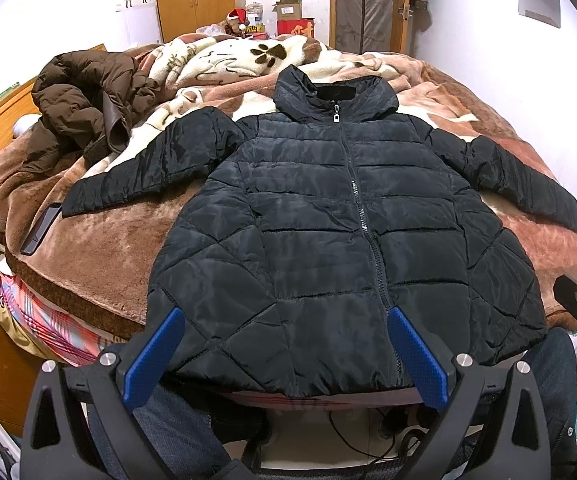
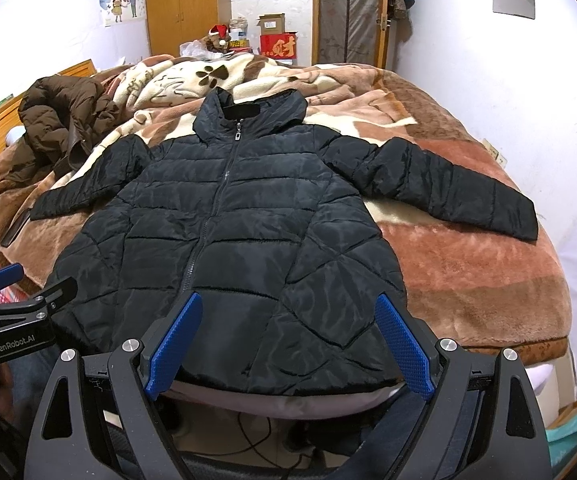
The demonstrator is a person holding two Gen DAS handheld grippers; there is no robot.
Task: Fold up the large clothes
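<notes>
1. A black quilted jacket (image 1: 328,216) lies front-up and zipped on a bed (image 1: 100,248), collar toward the far side, both sleeves spread out to left and right.
2. The jacket's hem hangs over the near edge of the bed, just in front of both grippers.
3. The left gripper (image 1: 284,356) hovers at the near hem with its blue-padded fingers (image 1: 156,356) spread wide, holding nothing.
4. The right gripper (image 2: 288,348) is likewise wide apart and empty, poised over the hem on the jacket's right half.
5. Bare brown blanket (image 2: 468,272) lies open to the right of the jacket and under the right sleeve (image 2: 460,188), which ends near the bed's right edge.
6. On the left, the left sleeve (image 1: 148,168) stops beside a dark flat object (image 1: 40,228) at the bed's left edge; what it is cannot be told.
7. A brown coat (image 1: 84,108) is heaped at the far left, near but apart from the left sleeve.
8. A patterned blanket (image 1: 224,60) is rumpled beyond the collar, with boxes (image 2: 278,42) and a wardrobe (image 2: 180,4) against the far wall.
9. Below the bed edge, cables (image 2: 260,436) and blue denim (image 1: 176,428) show dimly between the gripper frames.
10. Each gripper's outer finger shows cut off at the edge of the other's view.
</notes>
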